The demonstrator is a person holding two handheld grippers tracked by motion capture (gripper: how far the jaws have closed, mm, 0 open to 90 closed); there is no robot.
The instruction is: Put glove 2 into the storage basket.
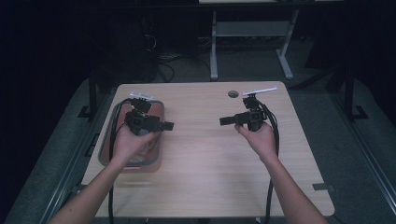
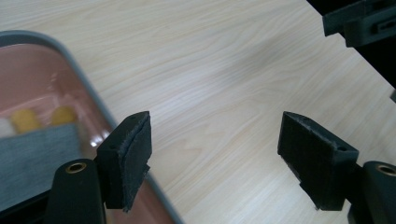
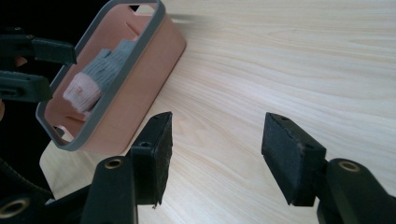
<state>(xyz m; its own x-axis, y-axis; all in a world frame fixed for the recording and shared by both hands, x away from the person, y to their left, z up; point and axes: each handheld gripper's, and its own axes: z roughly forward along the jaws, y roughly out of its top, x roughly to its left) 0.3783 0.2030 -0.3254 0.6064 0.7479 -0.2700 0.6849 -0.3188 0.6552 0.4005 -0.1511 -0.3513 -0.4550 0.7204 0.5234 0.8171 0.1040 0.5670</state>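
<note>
Left gripper [image 1: 169,125] held over pink bin [image 1: 158,108], jaws spread wide, nothing between. Right gripper [image 1: 223,121] over bare wooden table [image 1: 205,158], jaws likewise apart, empty, pointing toward left one. Bin at table's left edge; grey-and-pink sock [image 3: 95,74] lies inside.

The table [image 1: 205,158] is bare wood from its centre out toward three o'clock and six o'clock, so passage there is free. At nine o'clock the pink bin [image 1: 159,109] blocks the left edge, its walls raised. A small round hole [image 1: 233,94] sits near twelve o'clock, flush with the surface.
</note>
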